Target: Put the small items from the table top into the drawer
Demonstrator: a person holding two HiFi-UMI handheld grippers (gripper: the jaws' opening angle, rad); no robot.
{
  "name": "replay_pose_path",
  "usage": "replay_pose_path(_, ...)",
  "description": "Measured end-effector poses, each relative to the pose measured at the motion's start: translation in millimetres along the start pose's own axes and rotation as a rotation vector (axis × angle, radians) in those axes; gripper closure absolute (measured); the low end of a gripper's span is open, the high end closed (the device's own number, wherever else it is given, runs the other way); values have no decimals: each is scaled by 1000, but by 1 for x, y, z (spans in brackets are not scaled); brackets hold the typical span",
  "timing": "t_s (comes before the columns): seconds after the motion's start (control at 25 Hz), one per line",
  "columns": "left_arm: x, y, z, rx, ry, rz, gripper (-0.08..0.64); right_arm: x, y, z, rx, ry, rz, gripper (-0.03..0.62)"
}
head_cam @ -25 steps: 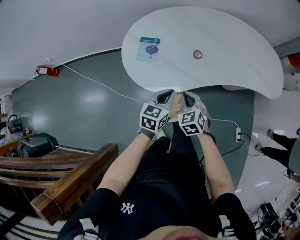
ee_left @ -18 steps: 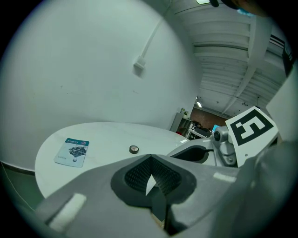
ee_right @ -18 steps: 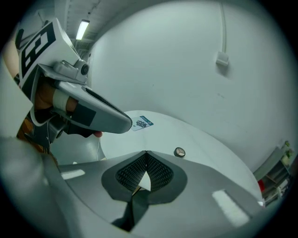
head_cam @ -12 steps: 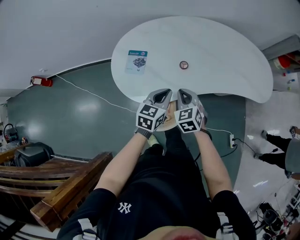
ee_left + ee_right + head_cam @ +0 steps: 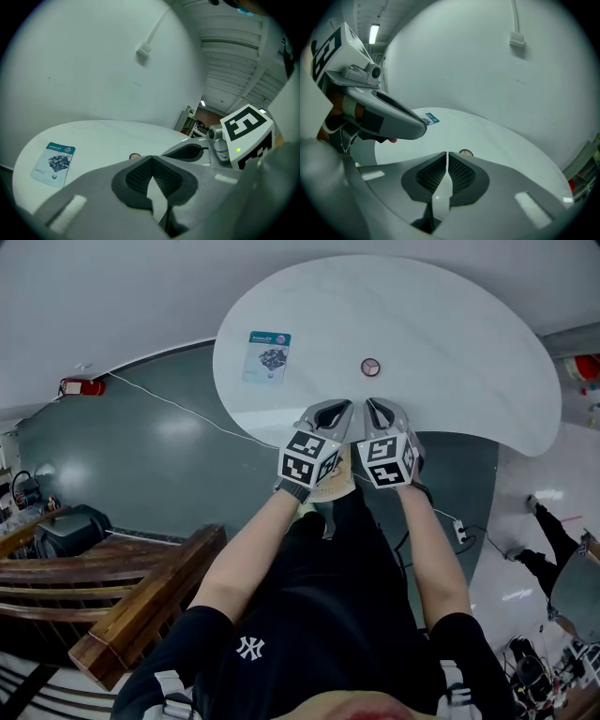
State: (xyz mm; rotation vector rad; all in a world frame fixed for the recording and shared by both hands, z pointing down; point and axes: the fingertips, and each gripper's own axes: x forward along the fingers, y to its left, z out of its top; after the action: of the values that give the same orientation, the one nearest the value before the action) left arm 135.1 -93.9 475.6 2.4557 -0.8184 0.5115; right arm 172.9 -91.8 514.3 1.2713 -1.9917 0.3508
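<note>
Since 0.5 s ago, both grippers reach further over the table (image 5: 459,324). The left gripper (image 5: 330,415) and right gripper (image 5: 380,413) have jaws closed, empty. The round item (image 5: 370,367) lies at 12 o'clock, the card (image 5: 267,356) at 10 o'clock.

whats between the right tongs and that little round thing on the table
Nothing: only bare white table top separates the right tongs from the small round item. The head view shows it, and the right gripper view agrees.

The person wears a black short-sleeved T-shirt (image 5: 314,629) with a white logo (image 5: 249,647) and black trousers (image 5: 349,531); left gripper (image 5: 340,410) and right gripper (image 5: 376,409) are grey with black-and-white marker cubes (image 5: 312,463).
</note>
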Motion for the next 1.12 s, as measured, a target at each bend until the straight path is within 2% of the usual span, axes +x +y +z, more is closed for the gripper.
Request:
replay_pose_path(0.6,61,34,-3,-50,56,23,560,74,-38,-17,43,84,79,423)
replay_pose_path(1.12,77,60,-11,-99,86,56,560,122,-50,-23,83,160,132,308)
